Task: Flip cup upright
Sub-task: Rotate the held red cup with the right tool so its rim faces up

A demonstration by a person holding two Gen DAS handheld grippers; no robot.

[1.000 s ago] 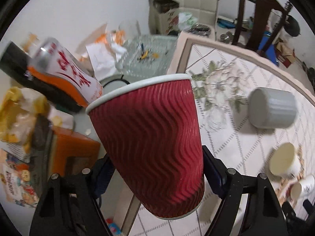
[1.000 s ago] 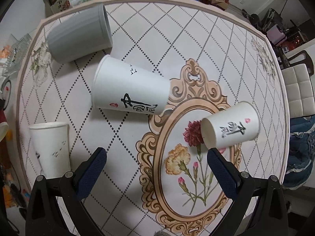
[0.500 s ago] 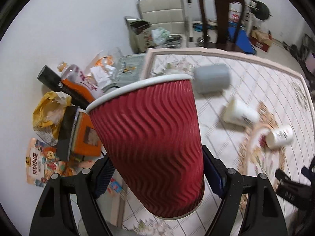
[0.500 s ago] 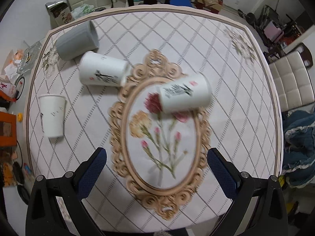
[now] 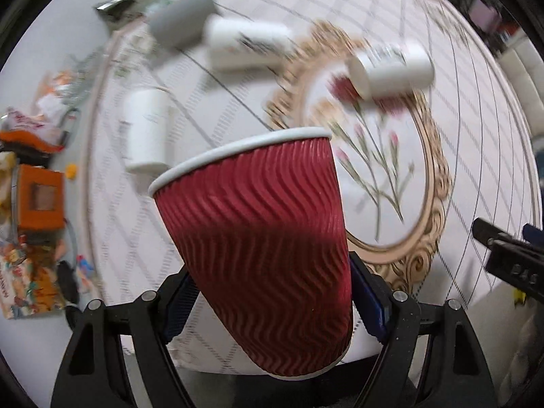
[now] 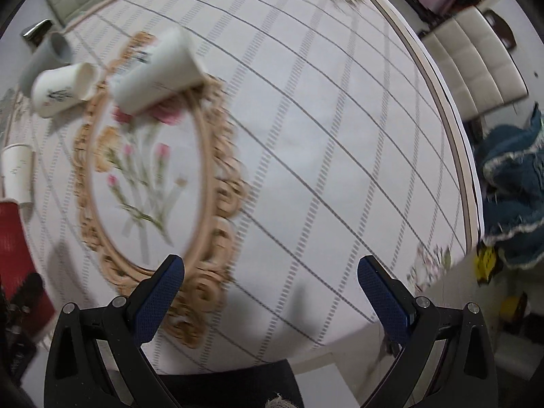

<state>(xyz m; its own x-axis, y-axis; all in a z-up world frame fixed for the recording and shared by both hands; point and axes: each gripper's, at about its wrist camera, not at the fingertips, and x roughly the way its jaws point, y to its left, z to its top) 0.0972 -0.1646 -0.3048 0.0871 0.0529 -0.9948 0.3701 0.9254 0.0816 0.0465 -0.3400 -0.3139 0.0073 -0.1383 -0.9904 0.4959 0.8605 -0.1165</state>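
A red ribbed paper cup (image 5: 261, 244) is pinched between the blue pads of the left hand-held gripper (image 5: 268, 302), rim up and tilted toward eleven o'clock, held above the near edge of the desk (image 5: 476, 129). Its inside cannot be seen from this angle. In the right wrist view the same cup appears as a red strip at the nine o'clock edge.

The right hand-held gripper (image 6: 270, 292) is spread wide with nothing between its fingers, above the desk's near part; a piece of it is seen at four o'clock in the left wrist view.

On the desk, four other cups are seen, all blurred. A grey cup (image 5: 180, 20) lies on its side at eleven o'clock, its open mouth visible in the right wrist view and showing nothing inside. Just beside it a large white cup (image 5: 244, 46) with dark lettering lies on its side. A smaller white cup (image 5: 391, 68) lies on its side at one o'clock, over the top of the gold oval frame (image 5: 438, 183) printed on the cloth. A plain white cup (image 5: 146, 132) is seen at ten o'clock with its wide rim nearest the camera; whether it is standing or lying cannot be told.

An orange box (image 5: 40, 197) is seen beyond the desk edge at nine o'clock.
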